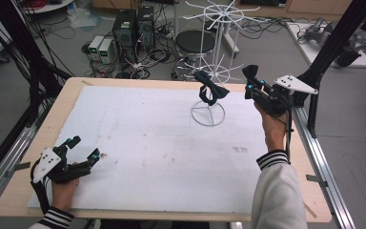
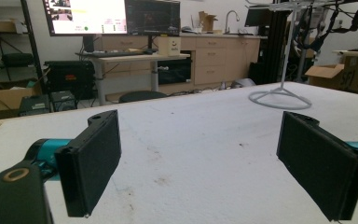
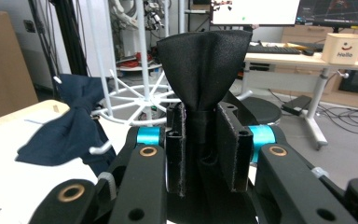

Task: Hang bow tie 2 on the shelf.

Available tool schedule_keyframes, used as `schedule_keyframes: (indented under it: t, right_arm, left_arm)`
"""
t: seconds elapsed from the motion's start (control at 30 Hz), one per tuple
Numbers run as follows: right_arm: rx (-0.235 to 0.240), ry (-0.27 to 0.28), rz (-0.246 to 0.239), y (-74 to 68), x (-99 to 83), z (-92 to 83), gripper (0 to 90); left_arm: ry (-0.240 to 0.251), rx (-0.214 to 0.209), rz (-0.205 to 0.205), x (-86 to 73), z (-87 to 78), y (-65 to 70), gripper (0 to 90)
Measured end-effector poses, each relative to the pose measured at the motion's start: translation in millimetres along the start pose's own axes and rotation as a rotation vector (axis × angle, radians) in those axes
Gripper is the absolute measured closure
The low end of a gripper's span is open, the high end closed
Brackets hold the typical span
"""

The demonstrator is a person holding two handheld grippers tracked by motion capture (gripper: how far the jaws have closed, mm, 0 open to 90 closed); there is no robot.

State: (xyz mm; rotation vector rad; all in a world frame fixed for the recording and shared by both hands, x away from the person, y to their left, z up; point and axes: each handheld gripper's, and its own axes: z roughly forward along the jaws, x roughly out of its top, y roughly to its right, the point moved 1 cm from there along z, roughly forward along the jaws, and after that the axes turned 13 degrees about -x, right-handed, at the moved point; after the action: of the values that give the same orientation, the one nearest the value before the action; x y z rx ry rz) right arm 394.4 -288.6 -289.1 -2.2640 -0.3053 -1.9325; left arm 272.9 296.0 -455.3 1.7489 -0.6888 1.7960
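A black bow tie (image 3: 204, 60) stands upright, pinched at its knot between the jaws of the right gripper (image 3: 204, 149). The white wire rack (image 1: 208, 71) stands just to that gripper's left, a dark bow tie (image 1: 210, 88) already hanging there. The left gripper (image 1: 78, 152) rests agape, well apart.

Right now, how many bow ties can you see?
2. One black bow tie is clamped in the right hand-held gripper; one dark navy bow tie hangs on the white wire rack.
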Motion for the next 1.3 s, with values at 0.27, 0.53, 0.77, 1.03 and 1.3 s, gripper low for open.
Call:
schedule_keyframes:
  t: [0.27,0.53,0.77,1.03,1.3]
  right_arm:
    - [0.027,0.005,0.002,-9.3,4.2,6.0,74.3]
    - [0.056,0.011,0.007,-14.6,4.1,11.4,74.3]
    - [0.073,0.008,0.012,-18.3,5.6,15.4,74.3]
    - [0.093,0.002,0.008,-25.9,12.1,20.2,74.2]
    - [0.089,-0.018,-0.01,-29.1,11.6,25.4,73.5]
  left_arm:
    - [0.0,0.0,0.0,0.0,0.0,0.0,14.2]
    - [0.0,0.0,-0.001,0.0,0.0,-0.1,14.2]
    - [0.0,0.001,-0.002,0.0,0.1,-0.1,14.2]
    - [0.001,0.0,-0.001,0.0,-0.1,-0.1,14.2]
    - [0.004,0.002,0.0,-0.1,-0.1,-0.2,14.2]
